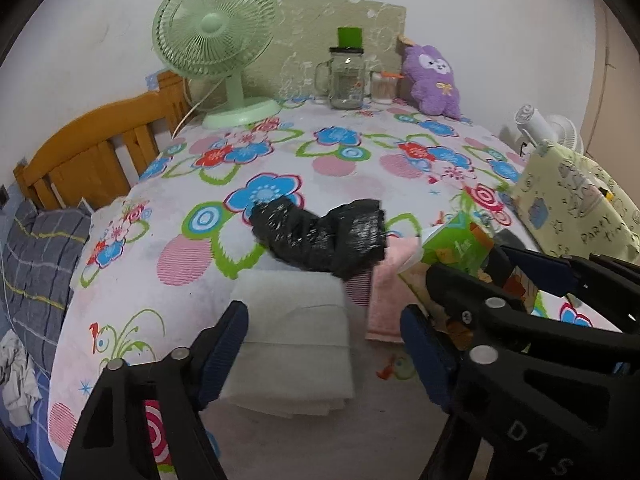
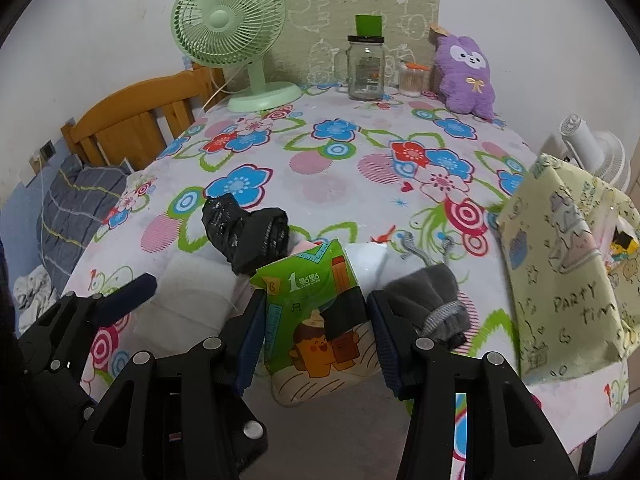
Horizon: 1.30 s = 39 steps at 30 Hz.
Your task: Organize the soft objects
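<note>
My right gripper [image 2: 316, 320] is clamped on the green tissue pack [image 2: 316, 312] above the table's near edge, while my left gripper [image 1: 324, 344] hangs open and empty over the folded white cloth [image 1: 292, 340]. The soft pack could squirm out of the pads, I reckon, or snag the black bag roll [image 2: 248, 236] just behind it.

left gripper [image 1: 324, 356]: jaws apart, nothing between the pads, hanging over white folded cloth [image 1: 288, 344]
right gripper [image 1: 516, 276]: at right edge, clamped on green tissue pack [image 1: 456, 246]
black plastic bag roll [image 1: 320, 236]: lies just behind the white cloth, overlapping pink towel [image 1: 386, 300]
table [image 1: 340, 160]: floral cover
back row: green fan [image 1: 218, 40], glass jar [image 1: 346, 76], purple plush [image 1: 432, 80]
far right: yellow paper bag [image 1: 576, 204]
</note>
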Each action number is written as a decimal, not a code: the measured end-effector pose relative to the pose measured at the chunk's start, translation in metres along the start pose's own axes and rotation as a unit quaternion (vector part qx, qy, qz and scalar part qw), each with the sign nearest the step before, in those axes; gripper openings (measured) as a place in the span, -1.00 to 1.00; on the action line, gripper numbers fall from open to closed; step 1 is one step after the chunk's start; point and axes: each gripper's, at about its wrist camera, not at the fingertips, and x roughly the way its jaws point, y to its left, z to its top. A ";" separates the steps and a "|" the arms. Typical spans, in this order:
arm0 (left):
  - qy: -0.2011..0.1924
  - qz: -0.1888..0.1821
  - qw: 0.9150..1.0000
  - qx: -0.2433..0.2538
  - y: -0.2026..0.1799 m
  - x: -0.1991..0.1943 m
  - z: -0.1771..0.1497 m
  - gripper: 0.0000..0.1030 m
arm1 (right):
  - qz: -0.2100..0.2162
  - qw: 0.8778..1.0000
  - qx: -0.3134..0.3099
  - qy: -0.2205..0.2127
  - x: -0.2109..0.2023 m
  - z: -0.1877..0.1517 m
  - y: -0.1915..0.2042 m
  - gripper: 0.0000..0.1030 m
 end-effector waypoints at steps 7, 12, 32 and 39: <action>0.011 0.000 1.000 -0.021 0.017 0.010 -0.002 0.41 | -0.003 1.000 -0.006 0.010 0.012 0.007 0.011 0.03; 0.017 0.003 0.999 -0.027 0.024 0.016 -0.006 0.33 | -0.004 1.000 -0.011 0.017 0.019 0.009 0.017 0.03; 0.028 0.022 0.999 -0.034 0.028 0.023 -0.008 0.27 | -0.010 0.999 -0.016 0.030 0.026 0.005 0.021 0.03; 0.032 0.024 0.998 -0.040 0.030 0.020 -0.008 -0.42 | -0.008 1.000 -0.014 0.027 0.022 0.003 0.019 0.03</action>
